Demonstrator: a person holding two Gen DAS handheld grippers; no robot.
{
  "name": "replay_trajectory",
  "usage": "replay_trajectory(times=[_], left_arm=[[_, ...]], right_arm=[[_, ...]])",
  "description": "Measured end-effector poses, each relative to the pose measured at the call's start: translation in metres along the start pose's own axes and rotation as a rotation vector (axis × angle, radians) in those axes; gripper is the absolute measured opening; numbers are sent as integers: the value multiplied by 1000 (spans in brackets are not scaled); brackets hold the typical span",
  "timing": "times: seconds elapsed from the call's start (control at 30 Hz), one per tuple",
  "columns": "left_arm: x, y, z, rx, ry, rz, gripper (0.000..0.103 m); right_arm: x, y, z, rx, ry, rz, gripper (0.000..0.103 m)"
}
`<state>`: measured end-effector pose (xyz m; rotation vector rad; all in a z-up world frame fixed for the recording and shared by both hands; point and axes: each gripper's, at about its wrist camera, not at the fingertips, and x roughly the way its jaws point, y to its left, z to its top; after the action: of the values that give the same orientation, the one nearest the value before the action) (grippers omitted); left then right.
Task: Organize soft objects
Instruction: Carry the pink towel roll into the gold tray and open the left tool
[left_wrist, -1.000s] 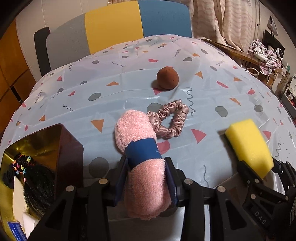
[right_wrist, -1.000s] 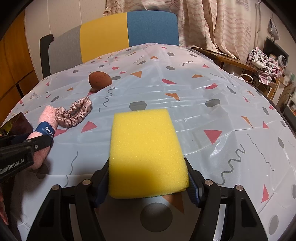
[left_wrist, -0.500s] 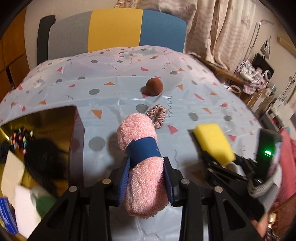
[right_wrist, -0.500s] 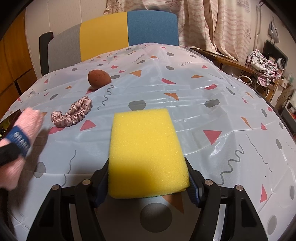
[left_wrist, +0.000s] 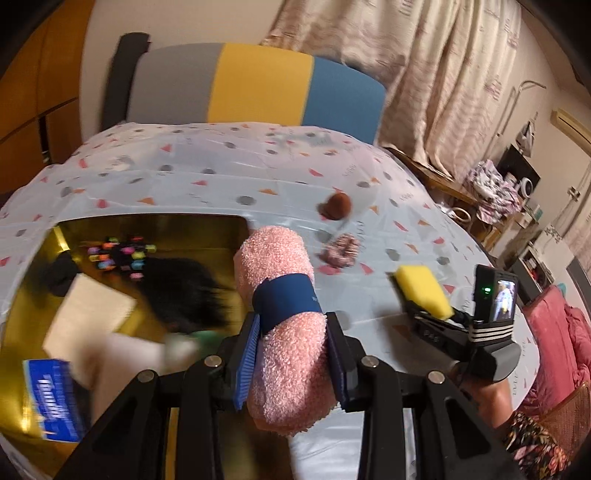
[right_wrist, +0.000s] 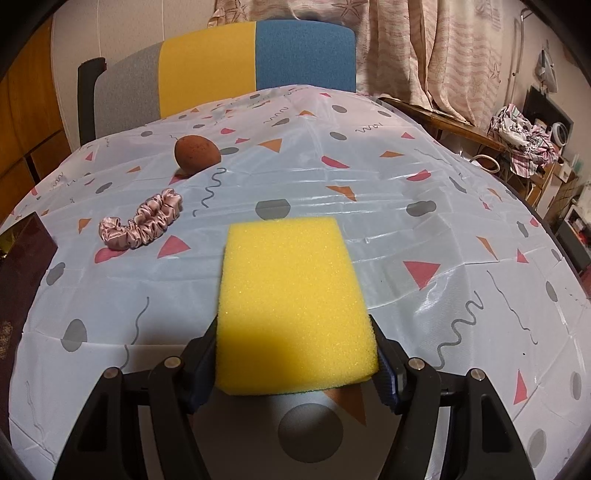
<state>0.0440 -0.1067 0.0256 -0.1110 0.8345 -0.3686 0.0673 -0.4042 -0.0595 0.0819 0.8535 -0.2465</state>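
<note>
The left hand-held gripper (left_wrist: 291, 354) is clamping the fluffy pink rolled towel (left_wrist: 280, 314), carrying it just beside the gold box (left_wrist: 155, 229); the squashy roll could be slipping free. Right of the box, the right hand-held gripper (right_wrist: 295, 365) is pinching a porous yellow sponge (right_wrist: 291, 302) over the glossy counter (right_wrist: 424, 240).

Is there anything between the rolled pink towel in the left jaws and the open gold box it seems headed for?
Nothing visible. The towel hangs beside the gold box, whose top is open; a black hairpiece and other items already lie inside.
</note>
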Motion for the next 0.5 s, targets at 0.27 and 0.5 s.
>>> replay_trajectory(times=[0.27,0.5], left_arm=[[-22,70,5,-97,-28,45,34],[-36,106,1,-181,-40,29,34]], right_arm=[[0,2,0,-9,0,-11,70],[-1,4,0,-17,0,-23,70]])
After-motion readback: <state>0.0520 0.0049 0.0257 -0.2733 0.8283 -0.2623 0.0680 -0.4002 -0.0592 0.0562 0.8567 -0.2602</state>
